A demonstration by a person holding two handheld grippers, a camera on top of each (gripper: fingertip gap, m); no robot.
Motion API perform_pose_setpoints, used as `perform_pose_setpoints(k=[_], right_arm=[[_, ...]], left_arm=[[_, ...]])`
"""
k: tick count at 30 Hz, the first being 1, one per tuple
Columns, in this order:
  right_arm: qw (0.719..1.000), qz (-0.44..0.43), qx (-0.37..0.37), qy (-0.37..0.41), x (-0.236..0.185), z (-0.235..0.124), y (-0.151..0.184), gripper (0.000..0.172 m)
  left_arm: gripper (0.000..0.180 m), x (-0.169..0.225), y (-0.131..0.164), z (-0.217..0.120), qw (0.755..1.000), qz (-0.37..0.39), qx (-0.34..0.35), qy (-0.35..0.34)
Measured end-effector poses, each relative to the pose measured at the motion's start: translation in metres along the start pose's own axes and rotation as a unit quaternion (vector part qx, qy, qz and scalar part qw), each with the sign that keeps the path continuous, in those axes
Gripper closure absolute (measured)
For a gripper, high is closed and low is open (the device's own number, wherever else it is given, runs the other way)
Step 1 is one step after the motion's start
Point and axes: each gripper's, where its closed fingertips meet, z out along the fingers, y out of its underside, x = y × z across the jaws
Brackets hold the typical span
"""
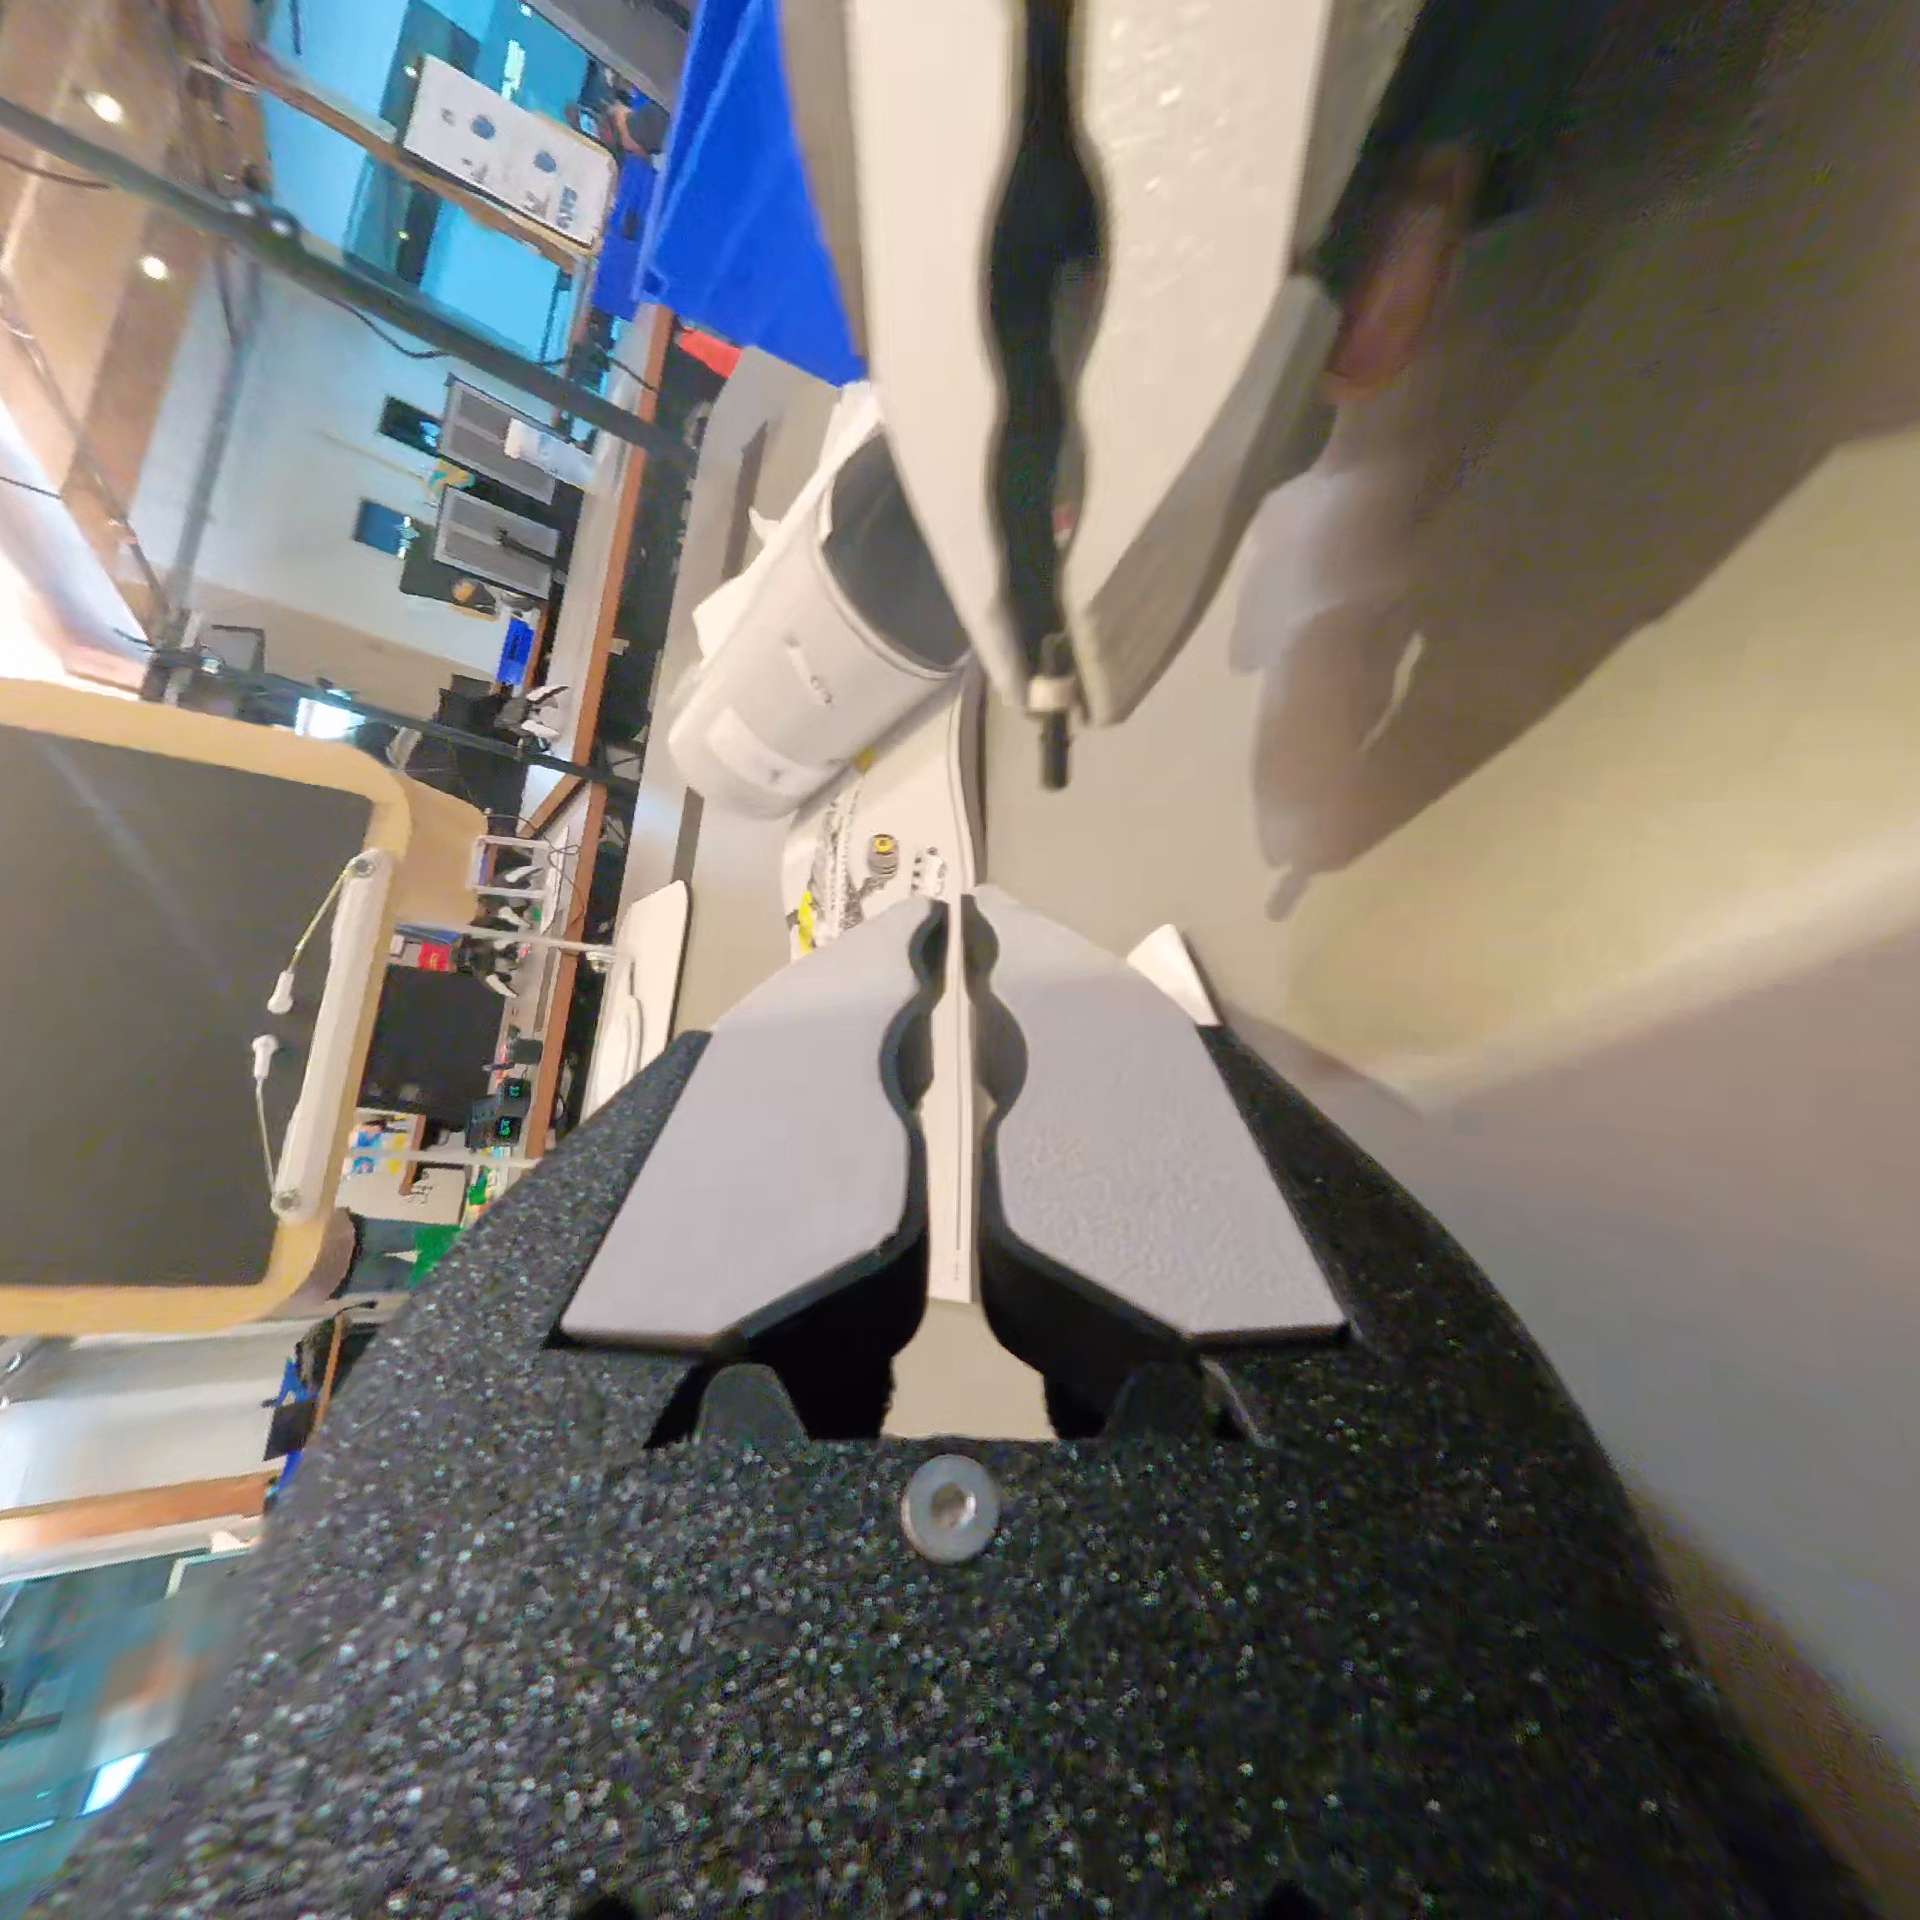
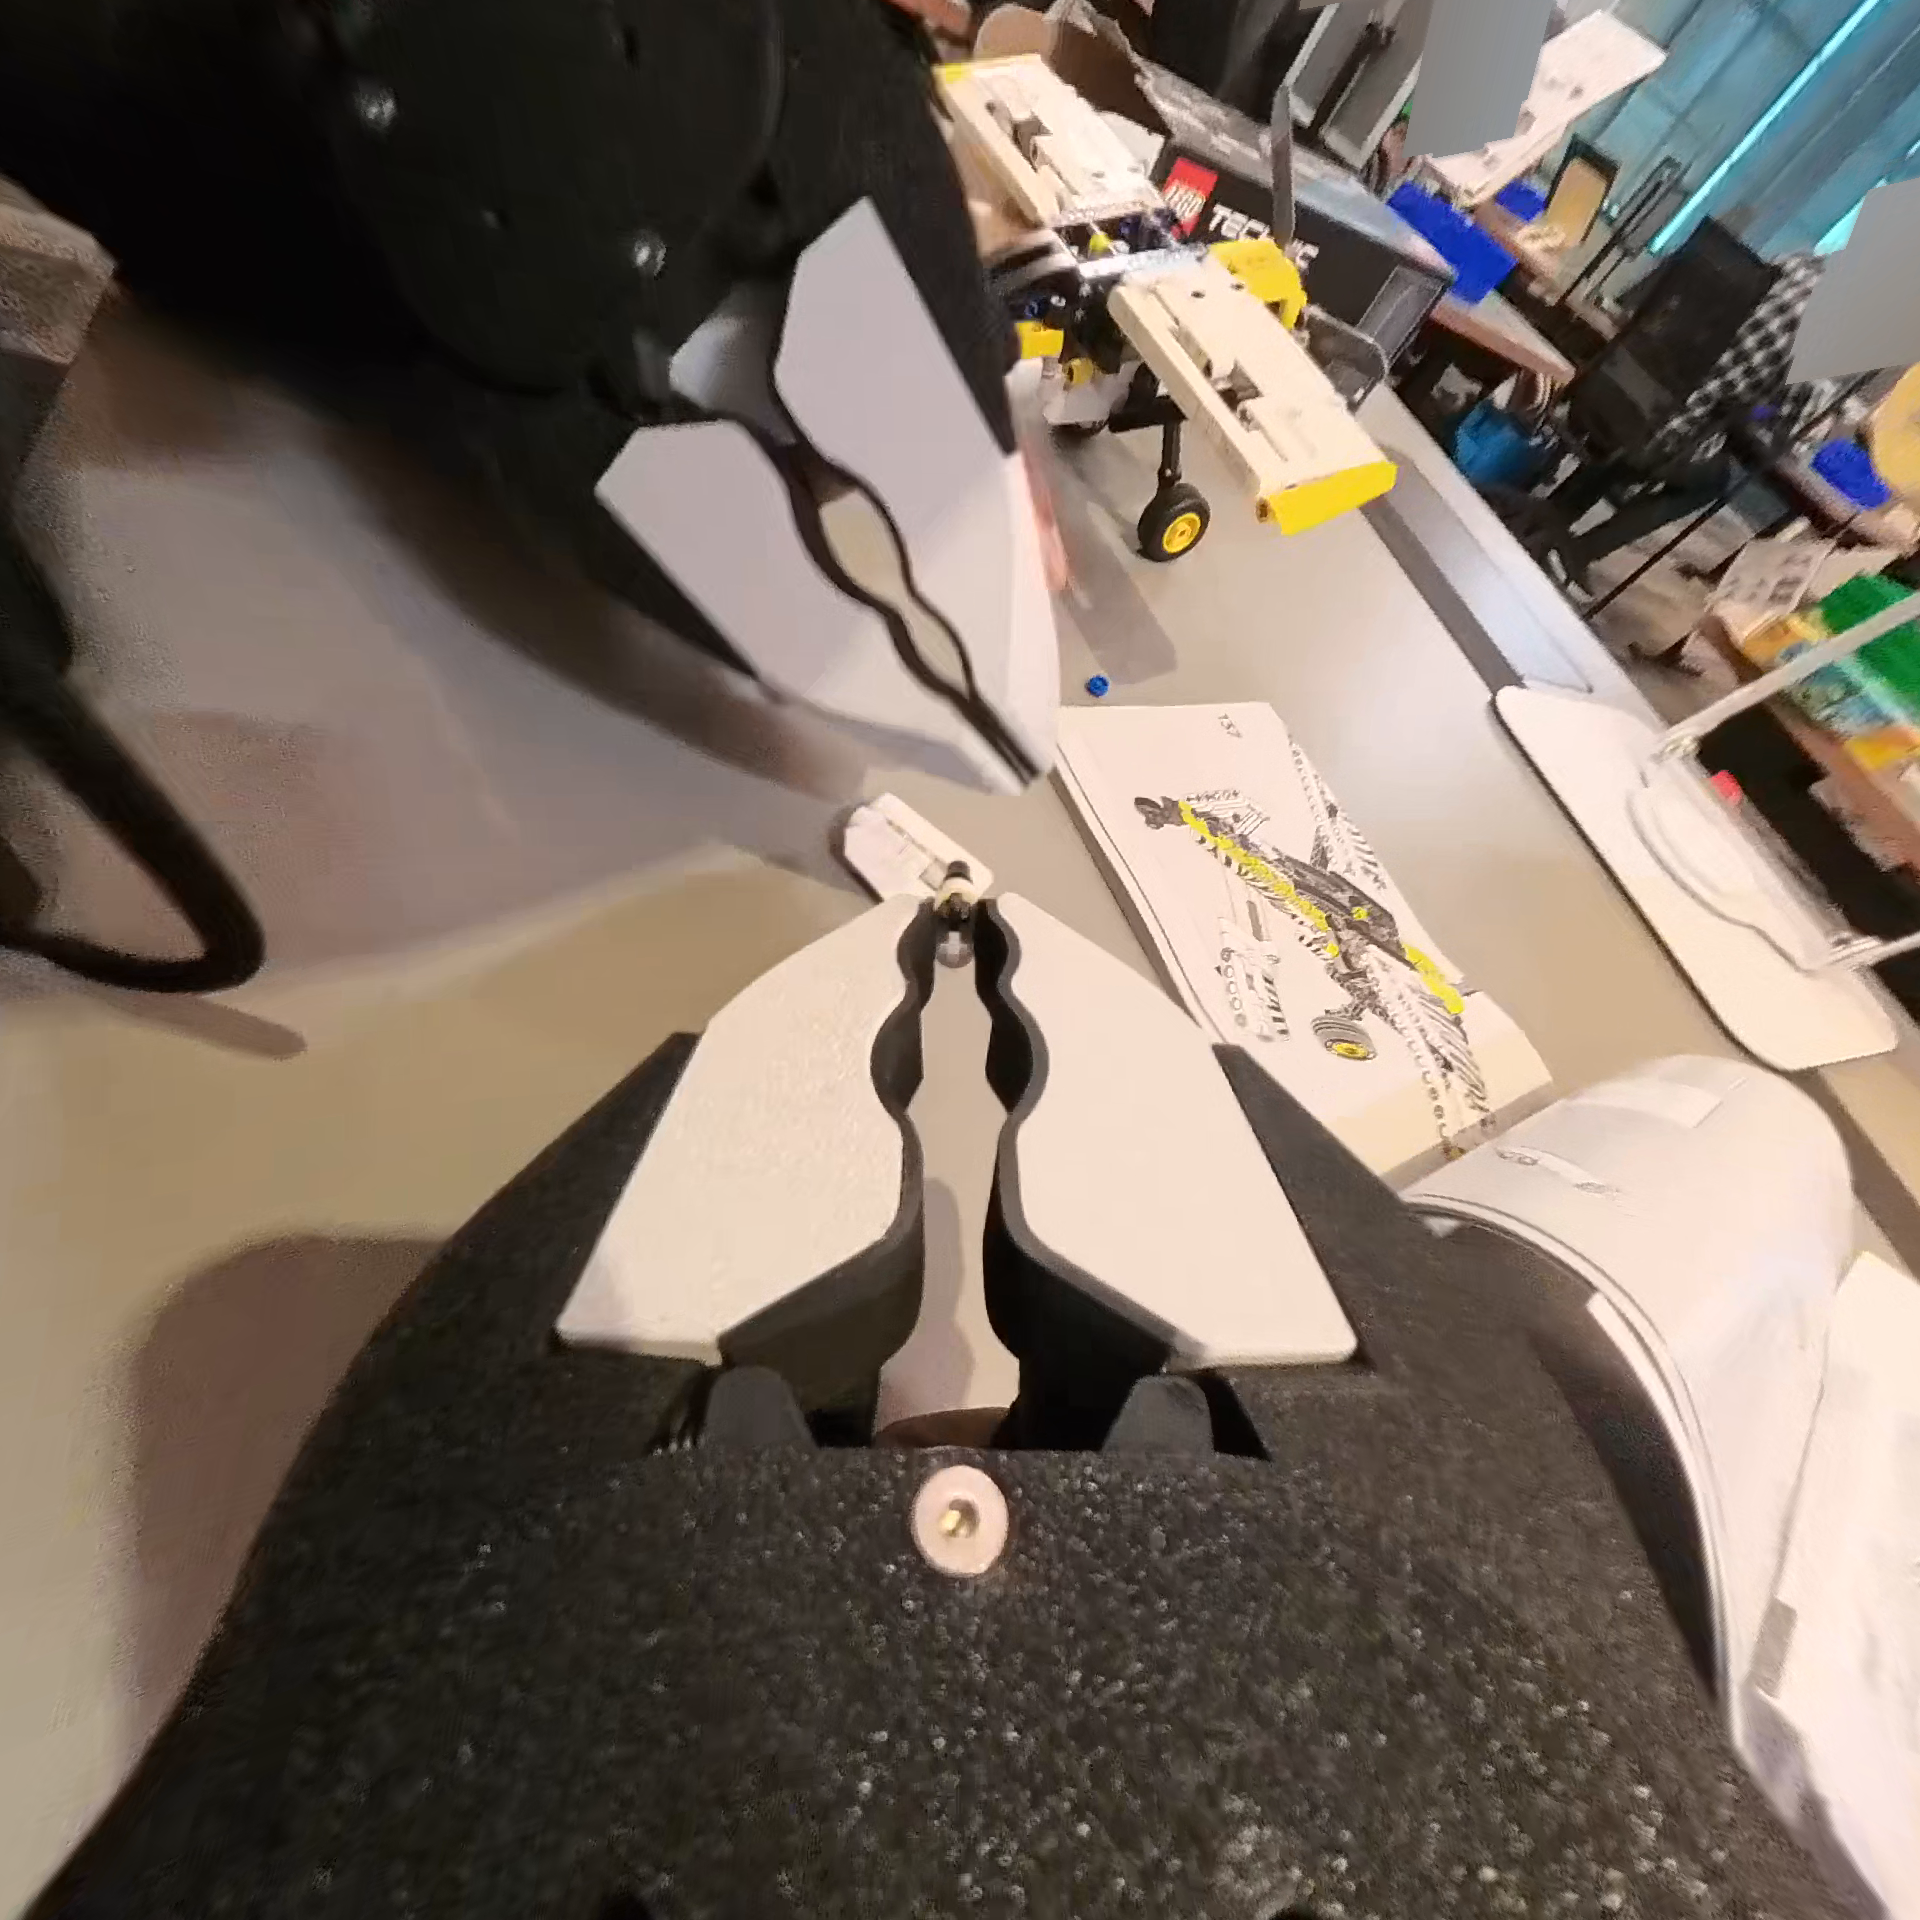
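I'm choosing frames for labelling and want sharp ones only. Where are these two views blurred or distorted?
Left wrist view: sideways, the right gripper and the gloved hand behind it smeared. Right wrist view: the left gripper blurred, the booklet and model plane fairly sharp. Both bend lines near the edges.

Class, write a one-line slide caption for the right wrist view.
Right gripper pinching a small black axle with a white bush above the table, instruction booklet and a toy plane beyond.

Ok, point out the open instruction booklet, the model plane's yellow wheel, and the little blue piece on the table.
Instruction booklet (image 2: 1226, 831): right wrist view, bare upper part of its page.
Yellow wheel (image 2: 1174, 528): right wrist view, yellow hub.
Blue piece (image 2: 1097, 683): right wrist view, its middle.
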Motion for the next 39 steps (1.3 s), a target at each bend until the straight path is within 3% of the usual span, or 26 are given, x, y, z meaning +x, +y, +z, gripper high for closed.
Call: perform_pose_setpoints(k=[4, 11, 18, 27, 39], right_arm=[[1.0, 0.013, -0.024, -0.002, -0.003, 0.01, -0.001, 0.165], [0.999, 0.026, -0.031, 0.018, -0.001, 0.016, -0.01, 0.165], [0.999, 0.038, -0.037, 0.009, -0.005, 0.023, -0.008, 0.164], [1.0, 0.021, -0.006, -0.006, -0.008, 0.017, -0.013, 0.164], [0.999, 0.031, 0.027, -0.025, -0.012, 0.008, -0.017, 0.165]], left_arm=[[0.157, 0.014, -0.001, 0.01, 0.999, 0.031, -0.033, 0.009], [0.155, 0.017, -0.002, 0.012, 0.998, 0.036, -0.051, -0.001], [0.178, 0.009, 0.006, 0.011, 0.993, 0.072, -0.084, -0.042], [0.178, 0.01, 0.0, 0.006, 0.999, 0.022, -0.031, -0.026], [0.178, 0.012, -0.01, 0.003, 0.999, 0.013, 0.015, -0.027]])
